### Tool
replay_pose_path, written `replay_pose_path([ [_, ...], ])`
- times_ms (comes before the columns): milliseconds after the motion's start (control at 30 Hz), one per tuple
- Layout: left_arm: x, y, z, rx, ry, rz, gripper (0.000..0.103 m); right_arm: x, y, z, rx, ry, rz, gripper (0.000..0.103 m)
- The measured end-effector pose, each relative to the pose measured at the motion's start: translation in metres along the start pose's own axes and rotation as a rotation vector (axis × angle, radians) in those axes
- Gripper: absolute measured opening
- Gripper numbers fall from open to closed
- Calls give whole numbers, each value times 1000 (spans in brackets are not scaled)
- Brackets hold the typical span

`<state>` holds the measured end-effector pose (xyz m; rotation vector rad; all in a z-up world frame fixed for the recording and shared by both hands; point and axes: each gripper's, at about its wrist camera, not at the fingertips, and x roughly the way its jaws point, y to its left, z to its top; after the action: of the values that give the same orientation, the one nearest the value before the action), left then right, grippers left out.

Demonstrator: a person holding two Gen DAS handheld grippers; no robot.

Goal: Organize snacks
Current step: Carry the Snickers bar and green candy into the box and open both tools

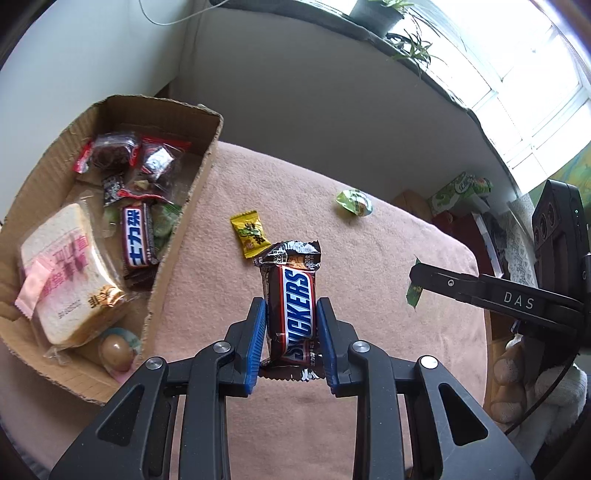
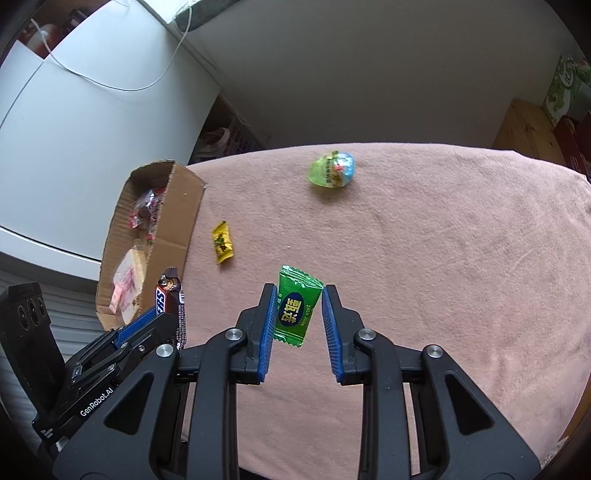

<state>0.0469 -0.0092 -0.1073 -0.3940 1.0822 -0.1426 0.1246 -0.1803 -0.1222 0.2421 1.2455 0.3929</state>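
Note:
My left gripper (image 1: 291, 314) is shut on a Snickers bar (image 1: 292, 310) and holds it above the pink cloth; the bar also shows in the right wrist view (image 2: 171, 299). My right gripper (image 2: 298, 302) is shut on a green candy packet (image 2: 297, 306), pinched at its upper corners and lifted off the cloth. A cardboard box (image 1: 184, 218) at the left holds several snacks: a sandwich (image 1: 66, 269), another chocolate bar (image 1: 136, 236) and wrapped sweets. A yellow candy (image 1: 249, 232) and a green egg-shaped snack (image 1: 354, 201) lie on the cloth.
The pink cloth (image 2: 443, 277) covers the table. The right gripper's arm (image 1: 498, 299) shows at the right of the left wrist view. A white appliance (image 2: 92, 129) stands behind the box. Boxes (image 1: 461, 192) and plants (image 1: 391, 22) are at the far right.

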Motion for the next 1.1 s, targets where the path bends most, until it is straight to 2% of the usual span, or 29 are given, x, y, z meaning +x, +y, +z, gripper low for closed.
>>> replay_pose_path([
  [500,-42,75,-2,-145,-87,110,26,24,106,-6,-187,43,115,26],
  [767,-51,103,-8,-195,-103,142,26,46,143,-10,-259,90,143,26],
  [1100,-56,117,-14,-235,-105,151,26,75,180,-3,-314,133,150,26],
])
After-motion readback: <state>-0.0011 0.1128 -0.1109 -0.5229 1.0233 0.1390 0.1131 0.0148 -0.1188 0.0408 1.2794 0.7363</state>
